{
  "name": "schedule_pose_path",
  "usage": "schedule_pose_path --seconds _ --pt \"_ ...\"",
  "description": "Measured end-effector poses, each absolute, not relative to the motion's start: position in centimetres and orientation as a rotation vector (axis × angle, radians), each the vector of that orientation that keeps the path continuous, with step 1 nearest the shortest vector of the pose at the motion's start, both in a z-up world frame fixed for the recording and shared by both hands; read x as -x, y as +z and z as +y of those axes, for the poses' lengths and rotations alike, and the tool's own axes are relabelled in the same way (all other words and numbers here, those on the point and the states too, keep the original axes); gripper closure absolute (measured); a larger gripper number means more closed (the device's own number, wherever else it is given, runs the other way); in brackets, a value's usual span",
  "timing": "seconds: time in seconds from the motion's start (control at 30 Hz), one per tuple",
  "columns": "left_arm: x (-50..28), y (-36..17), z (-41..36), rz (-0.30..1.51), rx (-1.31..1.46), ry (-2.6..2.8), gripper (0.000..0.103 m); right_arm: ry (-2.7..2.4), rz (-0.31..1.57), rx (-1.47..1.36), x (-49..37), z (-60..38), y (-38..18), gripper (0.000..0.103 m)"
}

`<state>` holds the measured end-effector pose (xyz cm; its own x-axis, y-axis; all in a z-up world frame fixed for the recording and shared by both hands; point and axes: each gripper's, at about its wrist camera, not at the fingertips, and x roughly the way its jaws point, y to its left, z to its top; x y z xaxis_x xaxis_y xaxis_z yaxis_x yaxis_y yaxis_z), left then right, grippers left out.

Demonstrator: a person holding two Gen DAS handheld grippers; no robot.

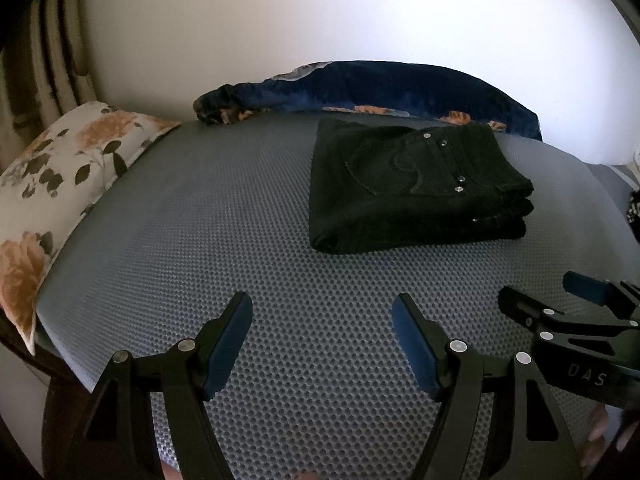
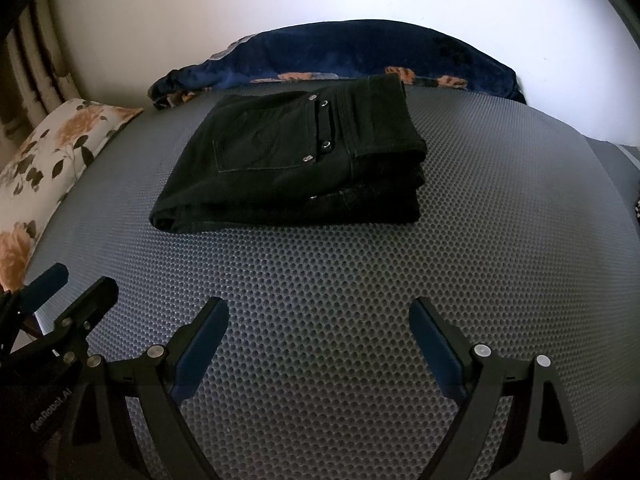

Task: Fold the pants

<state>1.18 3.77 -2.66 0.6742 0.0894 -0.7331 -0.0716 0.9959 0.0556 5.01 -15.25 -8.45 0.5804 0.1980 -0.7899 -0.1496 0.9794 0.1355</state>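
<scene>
Open grey mat [image 2: 360, 280] lies before the folded pants [image 2: 296, 160]; behind, a blue blanket [image 2: 360, 52], perhaps touching them.

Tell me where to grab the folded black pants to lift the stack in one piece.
Pinch the black pants at the rounded fold edge nearest the camera, coming in low from the front. There the layers join; the right end shows loose stacked edges that would probably splay.
</scene>
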Motion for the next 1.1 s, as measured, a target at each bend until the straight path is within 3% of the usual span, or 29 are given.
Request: schedule_pose_path --seconds 1.1 --pt "-2.2 -0.5 5.0 0.822 0.003 0.059 0.03 0.158 0.898 -0.074 -5.4 -15.6 -5.8 0.013"
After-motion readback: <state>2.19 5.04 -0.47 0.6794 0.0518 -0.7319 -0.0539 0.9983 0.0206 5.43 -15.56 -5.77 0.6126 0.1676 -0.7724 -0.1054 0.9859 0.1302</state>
